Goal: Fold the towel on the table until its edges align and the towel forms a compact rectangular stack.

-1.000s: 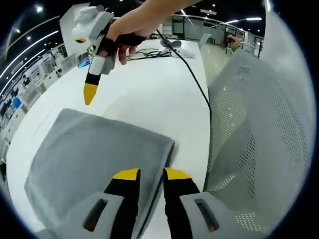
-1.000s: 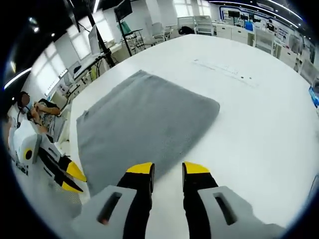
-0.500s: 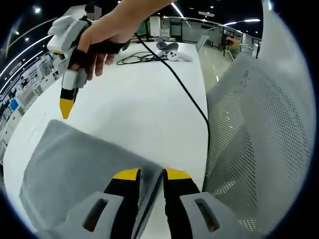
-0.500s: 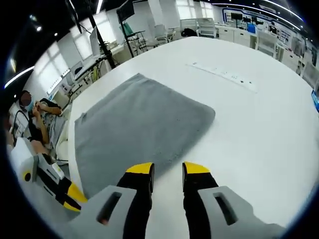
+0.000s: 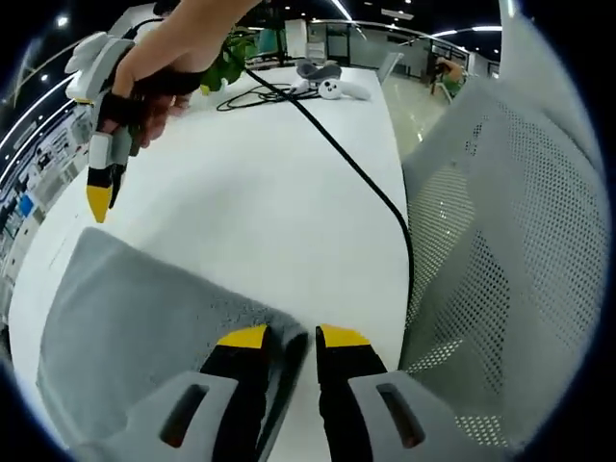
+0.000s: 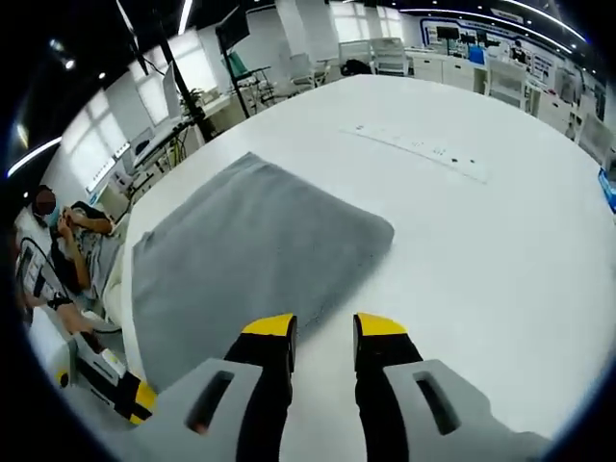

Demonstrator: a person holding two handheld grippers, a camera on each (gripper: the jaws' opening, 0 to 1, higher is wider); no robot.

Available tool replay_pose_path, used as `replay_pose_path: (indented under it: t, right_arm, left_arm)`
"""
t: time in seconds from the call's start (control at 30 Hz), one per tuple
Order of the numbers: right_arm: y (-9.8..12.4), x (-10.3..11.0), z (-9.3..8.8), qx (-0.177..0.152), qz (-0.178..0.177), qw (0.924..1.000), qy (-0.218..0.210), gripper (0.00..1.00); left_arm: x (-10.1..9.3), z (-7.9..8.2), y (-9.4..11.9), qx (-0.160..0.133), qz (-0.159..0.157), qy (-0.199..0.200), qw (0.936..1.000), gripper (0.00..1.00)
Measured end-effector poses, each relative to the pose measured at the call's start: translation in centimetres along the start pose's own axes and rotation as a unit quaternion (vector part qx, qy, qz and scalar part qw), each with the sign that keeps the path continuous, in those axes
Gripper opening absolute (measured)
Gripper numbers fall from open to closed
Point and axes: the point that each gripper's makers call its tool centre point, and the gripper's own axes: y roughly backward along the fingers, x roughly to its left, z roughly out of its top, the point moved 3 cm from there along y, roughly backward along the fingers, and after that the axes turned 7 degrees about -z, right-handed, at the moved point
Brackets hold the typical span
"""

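left gripper view: since a second ago the camera has dropped toward the near corner of the grey terry towel point(image 5: 144, 318), and the right gripper point(image 5: 99, 197), held in a hand point(image 5: 159, 63) at upper left, has slid further left in frame. left gripper point(image 5: 291, 339) sits at bottom centre with a narrow gap between its yellow tips; the towel's corner edge runs right into that gap, but i can't tell whether the cloth is pinched or just lying under the jaws. towel fills lower left on the white table point(image 5: 279, 183). a black cable point(image 5: 356, 173) crosses the table toward the upper middle, and a grey mesh chair back point(image 5: 500, 250) takes up the right side.

right gripper view: camera has pulled back a little; the towel point(image 6: 241, 250) now sits smaller, centre left. right gripper point(image 6: 322, 332) is at bottom centre, jaws slightly apart, nothing between them, hovering off the towel's near edge. left gripper point(image 6: 135, 397) peeks in at lower left by the towel corner.

progress, my read: towel looks like a thick, roughly rectangular pad, so probably folded at least once; another fold or edge squaring may be left. layer count isn't readable. towel's lower-left corner is cut off by the frame edge, and the far edge alignment is too distorted to judge.
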Motion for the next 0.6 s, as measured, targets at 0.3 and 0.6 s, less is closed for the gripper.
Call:
replay_pose_path:
  t: [0.3, 0.6]
  right_arm:
    - [-2.7, -1.1, 2.2, -0.014, -0.017, 0.9995, -0.023, 0.22]
    - [-5.4, -3.2, 3.2, -0.006, -0.050, 0.9978, -0.044, 0.22]
  left_arm:
    - [0.5, 0.0, 0.1, -0.007, 0.011, 0.002, 0.9999, 0.09]
    - [0.5, 0.0, 0.2, -0.006, 0.004, 0.012, 0.9999, 0.07]
